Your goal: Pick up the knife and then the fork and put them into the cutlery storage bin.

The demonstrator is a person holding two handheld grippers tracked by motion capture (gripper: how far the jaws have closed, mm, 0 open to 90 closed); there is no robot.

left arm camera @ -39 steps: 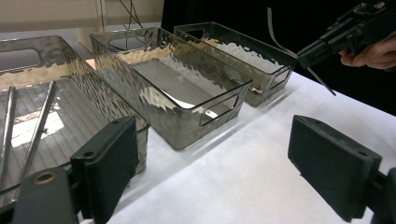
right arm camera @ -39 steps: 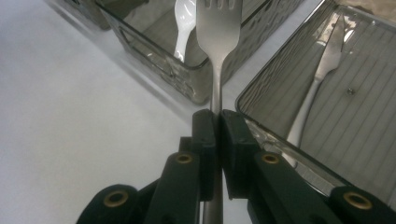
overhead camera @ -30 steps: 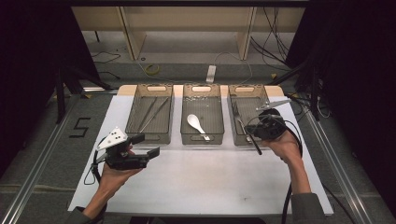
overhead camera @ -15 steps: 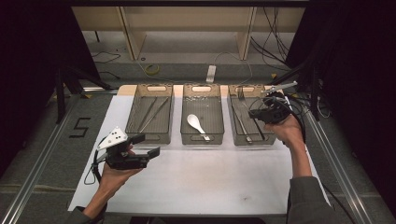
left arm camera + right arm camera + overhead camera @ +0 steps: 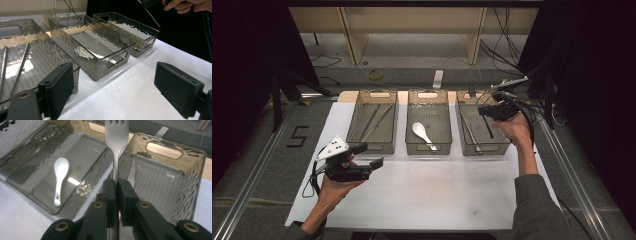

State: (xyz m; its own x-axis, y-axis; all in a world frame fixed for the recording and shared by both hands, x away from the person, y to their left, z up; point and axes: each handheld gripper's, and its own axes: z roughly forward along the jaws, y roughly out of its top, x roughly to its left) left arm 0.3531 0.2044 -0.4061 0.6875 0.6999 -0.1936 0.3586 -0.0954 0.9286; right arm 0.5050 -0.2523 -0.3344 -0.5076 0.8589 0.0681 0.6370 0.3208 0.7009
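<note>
from the high view i have the right gripper [image 5: 484, 111] up over the rightmost tray [image 5: 502, 145], near its far end, with the fork [image 5: 472, 90] pinched in it. the fork is small and dark here; its handle seems to run from the jaws toward the far side of the table, though i can't read the tines from this angle. more cutlery [image 5: 472, 135] lies lengthwise on that tray's floor under my hand. the middle tray [image 5: 428, 147] holds a white spoon [image 5: 422, 134], bowl toward the far end, and the left tray [image 5: 373, 146] holds long thin metal sticks [image 5: 374, 122]. my left gripper [image 5: 369, 156] hovers over the white table [image 5: 432, 195], just in front of the left tray, jaws apart and holding nothing.

in the left gripper view both pads [image 5: 58, 88] stand wide apart over bare table, with the three trays lined up ahead and the sticks [image 5: 21, 66] beside the near one's wall.

in the right gripper view the jaws are clamped tight on the fork [image 5: 116, 137] handle. its long axis runs straight away from me up the frame, tines at the top edge. it hangs above the shared walls of the middle tray [image 5: 75, 152] and the rightmost tray [image 5: 175, 145], with the spoon [image 5: 60, 178] below to the left.
</note>
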